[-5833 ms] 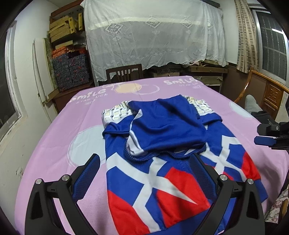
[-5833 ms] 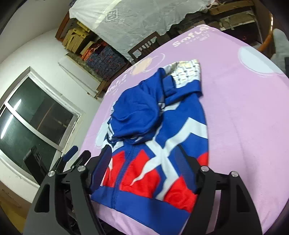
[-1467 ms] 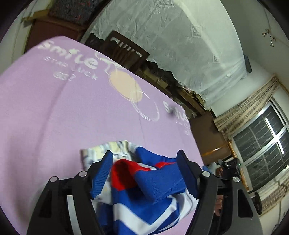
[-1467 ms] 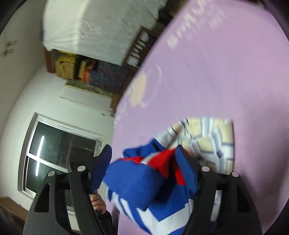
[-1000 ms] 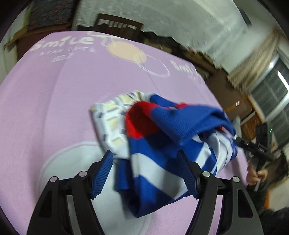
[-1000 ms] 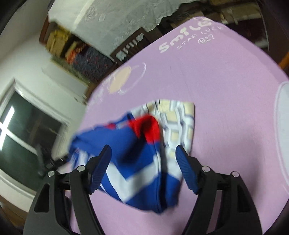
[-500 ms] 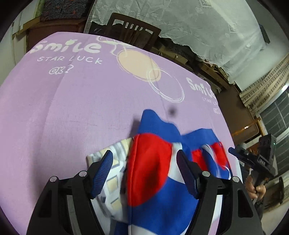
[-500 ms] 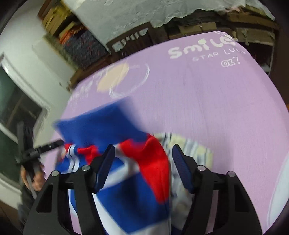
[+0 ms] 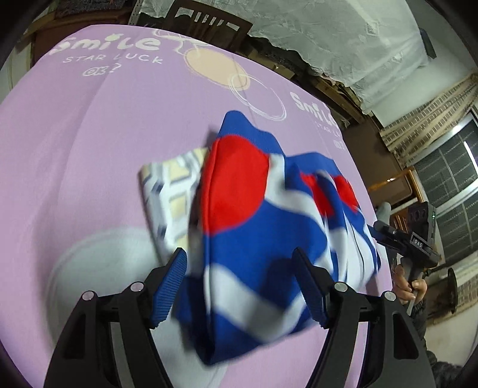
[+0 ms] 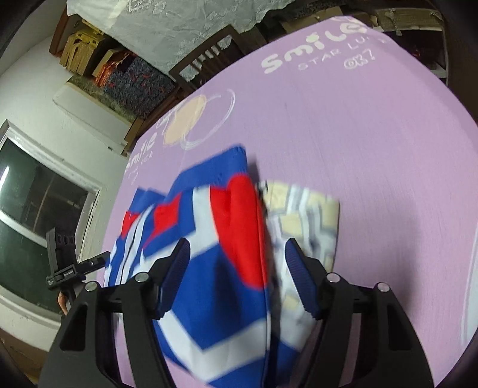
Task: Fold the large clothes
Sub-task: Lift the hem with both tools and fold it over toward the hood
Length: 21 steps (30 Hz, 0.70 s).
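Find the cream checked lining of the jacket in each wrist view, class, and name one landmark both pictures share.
Left wrist: the checked lining lies left of centre, beside the red patch of the jacket.
Right wrist: the lining lies right of centre, again beside the red.
Shared landmark: the peach circle printed on the purple cloth.

Blue, red and white garment (image 9: 254,238) lies bunched, folded over.

one jacket (image 9: 257,238), two grippers (image 9: 240,283), one chair (image 9: 206,22)
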Tool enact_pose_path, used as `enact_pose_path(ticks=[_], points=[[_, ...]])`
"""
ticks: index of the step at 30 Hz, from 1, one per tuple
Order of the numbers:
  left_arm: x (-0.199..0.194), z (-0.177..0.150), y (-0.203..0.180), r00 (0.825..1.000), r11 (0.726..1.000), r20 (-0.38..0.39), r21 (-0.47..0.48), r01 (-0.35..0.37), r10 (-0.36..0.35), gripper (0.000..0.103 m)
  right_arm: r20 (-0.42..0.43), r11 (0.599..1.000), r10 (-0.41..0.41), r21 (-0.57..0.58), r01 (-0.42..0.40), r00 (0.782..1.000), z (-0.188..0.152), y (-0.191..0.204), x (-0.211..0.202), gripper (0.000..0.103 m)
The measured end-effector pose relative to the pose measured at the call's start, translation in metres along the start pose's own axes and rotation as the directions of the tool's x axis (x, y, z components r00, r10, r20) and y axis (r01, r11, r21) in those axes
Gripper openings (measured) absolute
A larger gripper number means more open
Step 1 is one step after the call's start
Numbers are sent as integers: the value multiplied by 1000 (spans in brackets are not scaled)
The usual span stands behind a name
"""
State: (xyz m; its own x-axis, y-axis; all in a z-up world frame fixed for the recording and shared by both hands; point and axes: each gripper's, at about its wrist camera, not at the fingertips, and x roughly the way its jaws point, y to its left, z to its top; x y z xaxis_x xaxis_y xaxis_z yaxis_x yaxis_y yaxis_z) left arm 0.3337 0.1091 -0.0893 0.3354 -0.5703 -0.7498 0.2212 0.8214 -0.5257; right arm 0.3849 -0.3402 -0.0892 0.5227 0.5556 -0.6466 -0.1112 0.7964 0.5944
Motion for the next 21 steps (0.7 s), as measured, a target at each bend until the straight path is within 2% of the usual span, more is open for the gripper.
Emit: enact_pose_path(ticks=[3,6,8,9,10,11,12,13,15,17,21], points=[[-6,-18,3,999,999,-20,-13,38,-38,73,-19,1000,3,-13,-4,1000,-23,0,-9,65],[-9,-32,-2,1000,999,-10,33,6,-6,73,-37,999,8,-37,-9,999,-45,5,-13,65],[-8,-36,-3,1000,999,-8,43,0,1,71,-35,997,-3,-77,0,999,-59,14,-13,59],[-7,-38,-4,1000,999,3,47,-11,11,70,-34,996,-16,-94,13,999,-63,16,-12,50],[-7,-38,-6,999,998,18,57,-28,27,62,-29,993,-40,-113,37,999,-66,20,-11,40],[-8,-38,-6,999,997,29,67,-36,34,45,-26,991,-55,-125,51,998,-67,23,-9,32],[-11,-40,-8,998,996,40,77,-40,37,33,-29,990,-63,-130,59,998,-68,24,-7,8],[-14,-40,-8,998,995,48,80,-55,52,14,-23,990,-66,-124,63,998,-68,26,-8,4],[-23,-43,-3,998,997,56,65,-44,40,7,20,989,-74,-124,76,997,-68,29,-18,3],[-25,-47,-2,997,996,55,69,-55,51,6,79,986,-96,-128,105,992,-67,31,-36,3],[-17,-58,4,996,994,22,74,-86,85,3,60,989,-99,-100,104,993,-70,20,-43,3]])
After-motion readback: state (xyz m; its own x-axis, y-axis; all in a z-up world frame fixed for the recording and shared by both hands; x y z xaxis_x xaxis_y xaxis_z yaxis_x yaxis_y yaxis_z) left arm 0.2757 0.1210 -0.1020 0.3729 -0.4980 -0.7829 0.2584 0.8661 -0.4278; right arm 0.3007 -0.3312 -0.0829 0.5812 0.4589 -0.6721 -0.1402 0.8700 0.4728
